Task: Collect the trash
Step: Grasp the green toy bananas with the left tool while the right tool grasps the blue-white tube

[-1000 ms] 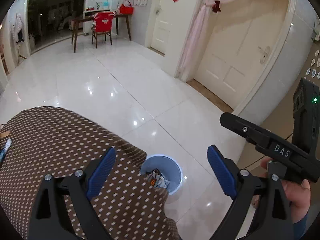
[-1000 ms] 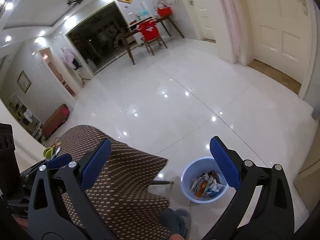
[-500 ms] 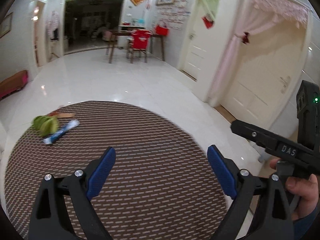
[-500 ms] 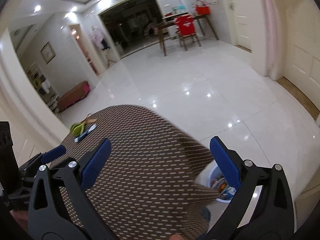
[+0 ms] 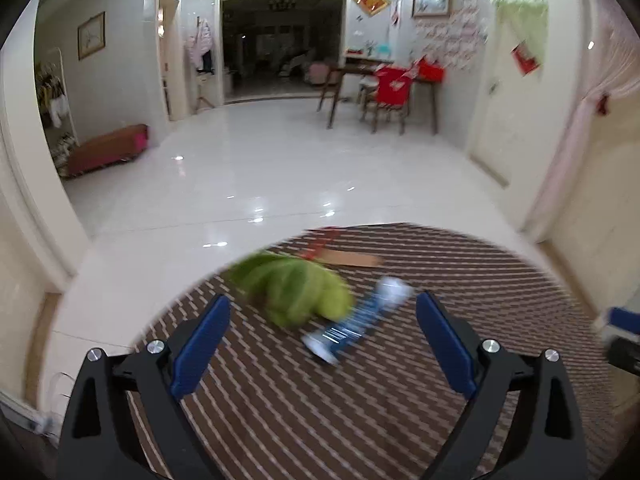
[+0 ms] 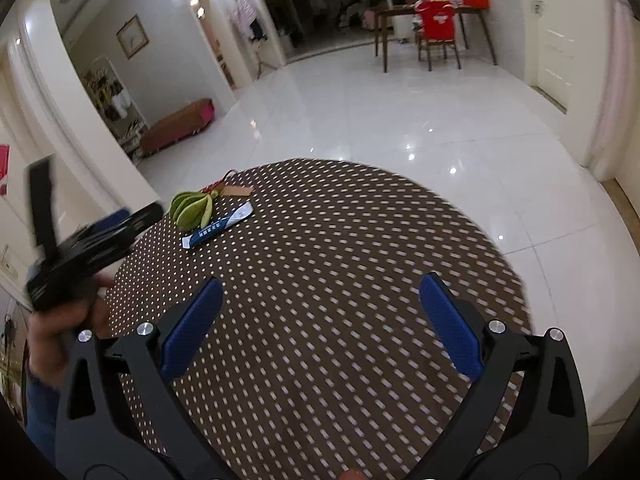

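Observation:
A blue and white wrapper lies on the round brown dotted table, next to a green bunch of bananas. My left gripper is open and empty, just short of the wrapper. The same wrapper and bananas show at the table's far left in the right wrist view. My right gripper is open and empty over the middle of the table. The left gripper's body shows at the left of that view.
A tan tag with a red cord lies behind the bananas. Beyond the table is white tiled floor, a wooden table with a red chair and a low bench by the left wall.
Both views swung left from the blue bin on the floor to the table top. My left gripper has moved close to the bananas and wrapper. Both grippers stay open.

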`<state>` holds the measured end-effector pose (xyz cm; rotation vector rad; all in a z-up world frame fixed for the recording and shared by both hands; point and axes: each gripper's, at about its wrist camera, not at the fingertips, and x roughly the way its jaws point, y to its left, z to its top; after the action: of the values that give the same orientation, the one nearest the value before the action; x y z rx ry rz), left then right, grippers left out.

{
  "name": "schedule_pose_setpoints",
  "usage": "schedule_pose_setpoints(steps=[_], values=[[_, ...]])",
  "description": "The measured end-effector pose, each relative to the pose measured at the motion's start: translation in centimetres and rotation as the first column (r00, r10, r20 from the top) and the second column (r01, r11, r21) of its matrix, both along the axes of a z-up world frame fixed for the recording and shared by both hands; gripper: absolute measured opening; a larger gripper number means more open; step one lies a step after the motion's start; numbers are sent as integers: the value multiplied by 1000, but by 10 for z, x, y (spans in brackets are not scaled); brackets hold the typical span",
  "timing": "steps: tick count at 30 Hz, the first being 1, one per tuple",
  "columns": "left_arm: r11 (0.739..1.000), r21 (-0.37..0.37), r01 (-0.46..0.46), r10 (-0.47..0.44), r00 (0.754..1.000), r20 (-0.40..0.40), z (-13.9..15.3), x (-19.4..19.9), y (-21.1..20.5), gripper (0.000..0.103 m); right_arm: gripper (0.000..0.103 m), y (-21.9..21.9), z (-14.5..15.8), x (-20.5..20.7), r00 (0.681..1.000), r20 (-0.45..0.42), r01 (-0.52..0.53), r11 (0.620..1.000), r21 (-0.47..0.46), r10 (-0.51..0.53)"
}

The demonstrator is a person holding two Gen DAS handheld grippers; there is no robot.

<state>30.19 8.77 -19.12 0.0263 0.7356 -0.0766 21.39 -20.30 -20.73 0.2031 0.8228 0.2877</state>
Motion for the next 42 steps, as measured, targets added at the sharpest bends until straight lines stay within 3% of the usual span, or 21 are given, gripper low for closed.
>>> schedule_pose_setpoints(steps=[3,6,7,8,9,11,17,24,27,28,29,31,36,42], values=[[999,47,13,-10,998,-58,-26,39,12,92,97,20,-7,18,999,-19,-29,1000,-4,29],[998,39,55,-51,994,-92,-41,57,14,90,97,39,-14,35,998,-38,-57,998,-17,56],[997,25,73,-70,993,-99,-44,61,15,72,97,47,-17,41,997,-44,-65,998,-19,64],[995,5,97,-95,988,-121,-47,65,17,36,97,52,-19,44,997,-48,-69,997,-18,68],[994,-13,109,-110,983,-149,-52,69,18,25,97,58,-21,50,996,-53,-75,997,-14,74],[993,-39,112,-116,984,-135,-50,67,24,15,97,68,-25,57,995,-59,-83,997,-9,82],[996,-91,7,-15,996,-83,-42,20,55,14,97,110,-42,74,991,-81,-107,994,-27,105],[978,-170,-120,111,992,-64,-33,-42,94,14,94,177,-63,96,994,-98,-60,989,-135,47],[973,-183,-143,133,989,-65,-33,-60,100,14,73,203,-71,95,998,-47,-58,955,-290,46],[970,-194,-148,137,988,-66,-31,-65,100,14,57,207,-70,91,997,-23,-79,953,-293,75],[967,-206,-149,138,988,-68,-31,-70,100,14,34,207,-68,85,996,-17,-84,951,-297,83],[966,-214,-147,136,988,-67,-29,-82,95,14,16,199,-66,74,995,-19,-100,950,-296,99],[970,-220,-100,88,994,-62,-26,-105,71,14,13,144,-67,38,989,-55,-146,975,-170,138],[974,-224,-31,16,998,-67,-26,-128,23,14,13,68,-68,-14,991,-74,-117,992,-47,113]])
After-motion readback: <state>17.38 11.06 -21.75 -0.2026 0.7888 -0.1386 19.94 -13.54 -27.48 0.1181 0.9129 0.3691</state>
